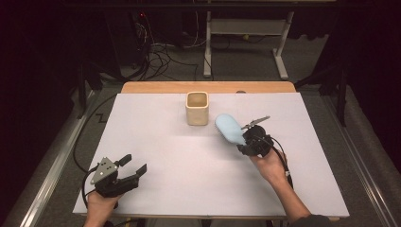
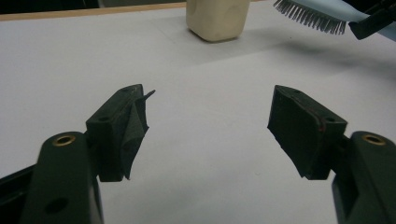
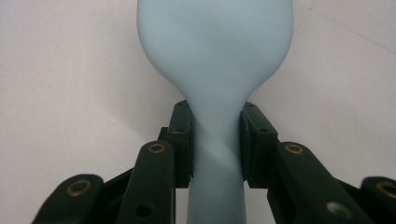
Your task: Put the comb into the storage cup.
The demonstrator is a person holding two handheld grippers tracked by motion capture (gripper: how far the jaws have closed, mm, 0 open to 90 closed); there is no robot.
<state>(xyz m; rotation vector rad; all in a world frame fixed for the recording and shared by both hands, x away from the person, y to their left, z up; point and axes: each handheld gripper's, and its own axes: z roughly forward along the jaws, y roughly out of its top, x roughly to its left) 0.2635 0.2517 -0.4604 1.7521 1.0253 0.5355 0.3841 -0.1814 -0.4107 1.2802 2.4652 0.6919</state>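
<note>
the right gripper (image 3: 216, 140) clamps the blue brush (image 1: 230, 128) by its neck; keep it level, then steer it left over the far cream cup (image 1: 197, 108). the left gripper (image 1: 133, 170) idles unclenched, empty.

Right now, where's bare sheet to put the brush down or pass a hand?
Free: the wide middle of the white sheet between the left gripper and the right gripper, and the far-left stretch beside the beige cup. Crowded: right of the cup, where the blue brush, clamped by the right gripper, hangs close beside it.
</note>
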